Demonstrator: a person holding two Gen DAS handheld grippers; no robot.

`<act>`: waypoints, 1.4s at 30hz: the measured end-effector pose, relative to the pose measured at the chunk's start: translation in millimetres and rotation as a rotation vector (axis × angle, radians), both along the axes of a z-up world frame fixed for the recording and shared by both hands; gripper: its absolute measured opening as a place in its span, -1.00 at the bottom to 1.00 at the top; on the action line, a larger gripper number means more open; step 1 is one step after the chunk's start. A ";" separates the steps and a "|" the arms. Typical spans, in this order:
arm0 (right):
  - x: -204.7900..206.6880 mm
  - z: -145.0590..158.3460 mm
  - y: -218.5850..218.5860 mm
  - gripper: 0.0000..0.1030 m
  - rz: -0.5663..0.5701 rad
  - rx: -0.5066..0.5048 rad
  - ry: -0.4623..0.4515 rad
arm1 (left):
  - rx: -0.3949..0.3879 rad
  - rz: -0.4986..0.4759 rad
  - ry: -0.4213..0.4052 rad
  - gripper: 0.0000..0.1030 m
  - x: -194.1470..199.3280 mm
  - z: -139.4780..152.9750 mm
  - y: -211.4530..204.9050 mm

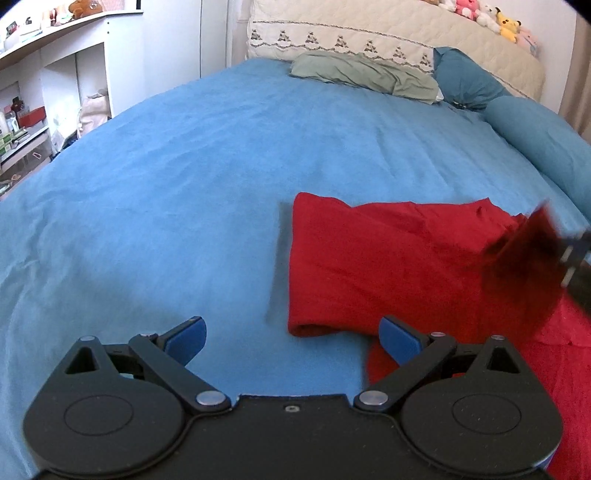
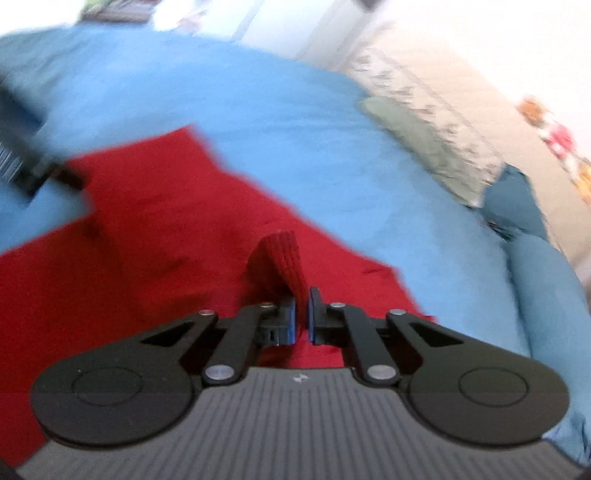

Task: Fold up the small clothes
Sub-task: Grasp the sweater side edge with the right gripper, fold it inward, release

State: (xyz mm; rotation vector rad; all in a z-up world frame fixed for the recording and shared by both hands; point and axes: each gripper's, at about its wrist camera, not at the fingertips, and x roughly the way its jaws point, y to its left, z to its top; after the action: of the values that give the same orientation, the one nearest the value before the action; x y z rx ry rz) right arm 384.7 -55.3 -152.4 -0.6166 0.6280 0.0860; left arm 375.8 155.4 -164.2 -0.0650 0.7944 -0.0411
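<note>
On blue bedspread (image 1: 184, 184) | red garment (image 1: 369, 258) apparently lengthwise rightward | right gripper (image 2: 302, 314) pinching its ribbed edge | left gripper (image 1: 291, 332) spread wide, empty

Red garment (image 1: 369, 258); blue bedspread (image 1: 166, 184); cream embroidered quilt (image 1: 369, 33); green pillow (image 1: 362, 74).

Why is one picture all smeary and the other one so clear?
The right wrist view is smeared all over: the red cloth and blue bed cover have soft edges, though the right claw, pinching a bit of the cloth, looks sharp. The left wrist view is crisp; only the right claw at its edge is a blur. Both views bend the bed round.
</note>
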 end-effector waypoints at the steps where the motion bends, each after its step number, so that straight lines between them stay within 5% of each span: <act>1: 2.4 9.7 -11.5 -0.59 -0.037 0.008 -0.032 | -0.005 -0.003 0.007 0.97 0.5 -1.3 -0.6; 10: -0.1 45.6 -117.0 -0.59 -0.269 0.049 -0.146 | 0.017 -0.052 0.027 0.97 4.7 -5.7 -24.0; 16: -10.0 8.8 -188.2 -0.59 -0.476 0.190 -0.039 | 0.051 -0.090 0.061 0.97 14.7 -16.6 -43.2; 29: -43.2 -24.2 -216.3 -0.56 -0.562 0.294 -0.043 | 0.089 -0.118 0.065 0.97 22.1 -16.2 -63.6; 30: -46.0 -26.3 -218.0 -0.49 -0.575 0.296 -0.043 | 0.089 -0.117 0.068 0.97 22.4 -15.5 -64.2; 32: -49.1 -30.6 -218.1 0.45 -0.634 0.274 -0.027 | 0.083 -0.118 0.063 0.97 20.2 -12.4 -64.4; 34: -57.9 -30.7 -218.1 0.81 -0.709 0.236 -0.038 | 0.082 -0.124 0.050 0.97 18.3 -6.5 -66.4; 38: -80.4 -19.6 -214.1 0.88 -0.689 0.281 -0.115 | 0.061 -0.148 0.009 0.97 17.9 8.0 -75.3; 42: -82.0 -10.6 -208.5 0.95 -0.539 0.427 -0.135 | 0.012 -0.198 -0.015 0.97 28.2 17.5 -93.3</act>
State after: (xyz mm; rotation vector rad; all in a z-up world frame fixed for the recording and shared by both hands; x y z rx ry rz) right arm 302.7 -263.8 -163.1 -0.0281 0.6031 -0.3173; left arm 404.0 62.1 -146.7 0.0258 0.7842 -0.2235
